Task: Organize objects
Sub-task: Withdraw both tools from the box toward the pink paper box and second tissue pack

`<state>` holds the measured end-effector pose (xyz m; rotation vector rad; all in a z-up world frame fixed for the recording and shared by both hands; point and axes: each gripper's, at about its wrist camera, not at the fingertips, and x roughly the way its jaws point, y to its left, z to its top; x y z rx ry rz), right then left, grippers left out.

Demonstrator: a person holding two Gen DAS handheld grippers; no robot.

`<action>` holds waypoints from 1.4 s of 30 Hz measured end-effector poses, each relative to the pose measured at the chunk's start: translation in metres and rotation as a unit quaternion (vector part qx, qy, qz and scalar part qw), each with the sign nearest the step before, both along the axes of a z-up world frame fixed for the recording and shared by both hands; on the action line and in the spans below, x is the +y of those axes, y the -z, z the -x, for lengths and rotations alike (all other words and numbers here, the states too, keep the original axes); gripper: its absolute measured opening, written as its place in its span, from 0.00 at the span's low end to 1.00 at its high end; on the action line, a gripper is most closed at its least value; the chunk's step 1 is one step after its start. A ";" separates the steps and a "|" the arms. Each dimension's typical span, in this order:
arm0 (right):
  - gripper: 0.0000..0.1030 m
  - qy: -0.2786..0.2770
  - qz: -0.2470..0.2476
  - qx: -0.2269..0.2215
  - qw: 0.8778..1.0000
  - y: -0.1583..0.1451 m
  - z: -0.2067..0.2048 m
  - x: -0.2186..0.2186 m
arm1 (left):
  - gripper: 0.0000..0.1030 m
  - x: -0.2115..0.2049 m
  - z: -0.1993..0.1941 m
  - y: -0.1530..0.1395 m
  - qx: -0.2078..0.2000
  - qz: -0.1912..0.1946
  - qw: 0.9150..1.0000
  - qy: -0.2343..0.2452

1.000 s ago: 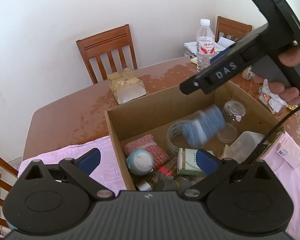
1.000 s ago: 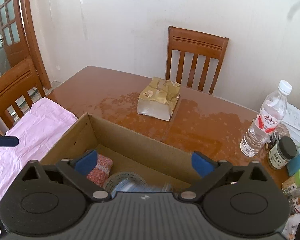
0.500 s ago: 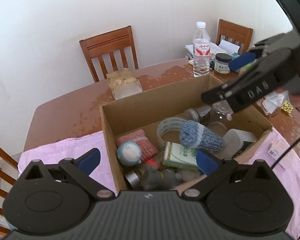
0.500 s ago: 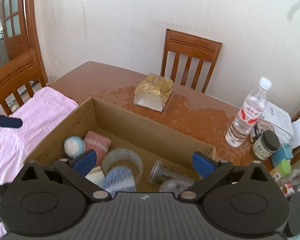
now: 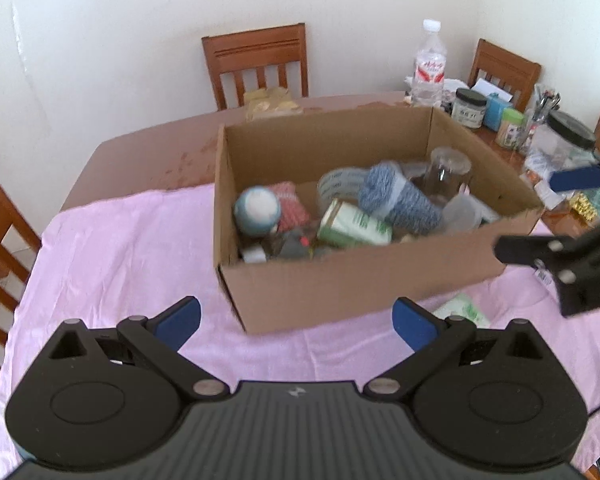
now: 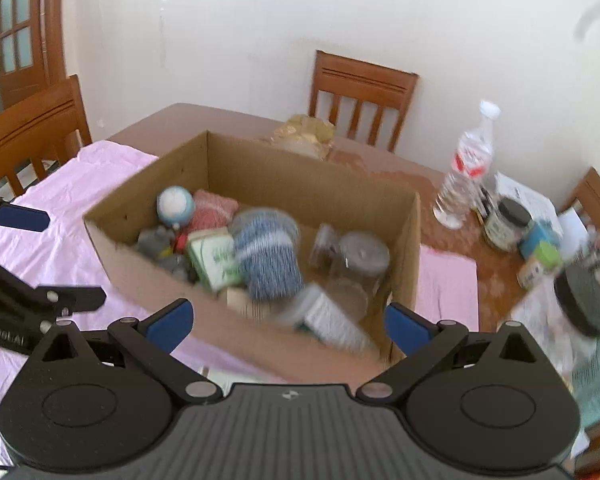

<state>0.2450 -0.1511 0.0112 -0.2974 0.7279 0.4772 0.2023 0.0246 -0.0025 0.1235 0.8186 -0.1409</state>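
My left gripper [image 5: 296, 322] has its jaws spread wide with nothing between them, poised above the pink cloth [image 5: 112, 248] on the near side of the cardboard box [image 5: 352, 280]. My right gripper [image 6: 286, 320] is likewise wide apart and empty, hanging over the box's near right corner; from the left wrist view it shows at the far right edge [image 5: 556, 216], just beside the box's right end.

The box sits on the cloth, open at the top, its long axis running left to right across the left view. Inside, a blue-and-white yarn roll [image 5: 396, 196] lies on its side, its long axis slanting from the back middle toward the front right. Touching it on the left, a green-and-white carton [image 5: 354, 224] also lies flat, its length running roughly along the box. Behind the roll a ring of tape [image 5: 336, 184] stands tilted on edge. A round blue-and-white toy [image 5: 257, 212] rests in the left end against a pink knitted piece [image 5: 288, 204]. Clear jars [image 5: 446, 170] lie toward the right end; the blur hides which way they point.

Beyond the box the desk [image 5: 148, 148] carries a gold packet [image 5: 270, 102], an upright water bottle [image 5: 430, 66] and a dark-lidded jar [image 5: 468, 108] among smaller clutter. Wooden chairs [image 5: 256, 64] stand around.
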 end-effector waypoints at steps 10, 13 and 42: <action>1.00 0.059 0.029 0.064 0.996 0.061 0.032 -0.039 | 0.99 -0.025 0.023 0.036 0.043 0.019 0.999 0.011; 1.00 0.077 0.036 0.075 0.994 0.073 0.032 -0.052 | 0.99 -0.032 0.026 0.040 0.050 0.027 0.998 0.018; 1.00 0.013 -0.021 0.183 0.983 0.109 -0.044 -0.085 | 0.99 -0.024 0.036 0.047 0.072 0.039 0.996 -0.021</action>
